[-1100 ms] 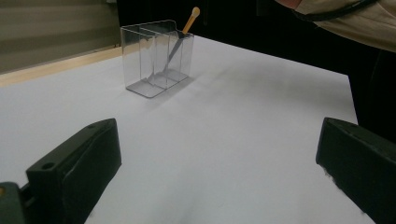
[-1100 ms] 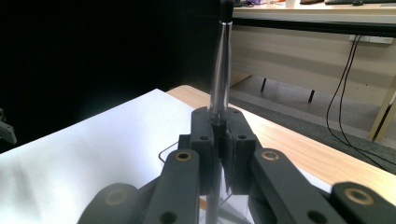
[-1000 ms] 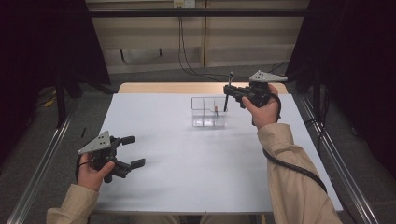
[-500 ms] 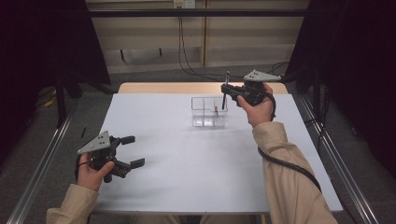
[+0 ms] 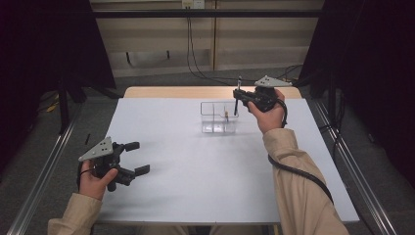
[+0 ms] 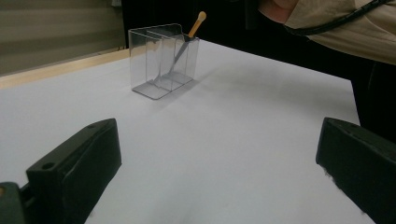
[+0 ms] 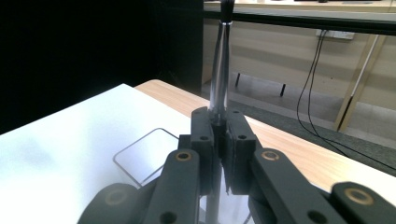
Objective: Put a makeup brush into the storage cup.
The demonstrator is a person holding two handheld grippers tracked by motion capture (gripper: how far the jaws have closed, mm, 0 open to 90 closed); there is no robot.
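Observation:
A clear plastic holder (image 5: 219, 118) (image 6: 161, 60) with several compartments stands on the white table (image 5: 195, 176), toward the far middle. A thin stick with an orange tip (image 5: 226, 115) (image 6: 196, 24) leans inside it. My right gripper (image 5: 237, 94) (image 7: 219, 126) hovers just over the holder's right end, shut on a dark slender pen (image 5: 239, 81) (image 7: 220, 70) that it holds upright. The holder's rim (image 7: 136, 151) lies below the jaws. My left gripper (image 5: 137, 157) (image 6: 219, 154) rests near the front left of the table, open, with nothing between its jaws.
A wooden strip (image 5: 171, 92) runs along the table's far edge. Metal rails (image 5: 44, 166) flank both sides of the table. Cables (image 5: 195, 63) hang down the back wall. The right sleeve (image 5: 298, 186) reaches across the table's right side.
The right gripper with the pen has drifted slightly to the left, over the holder. The left gripper has stayed where it was.

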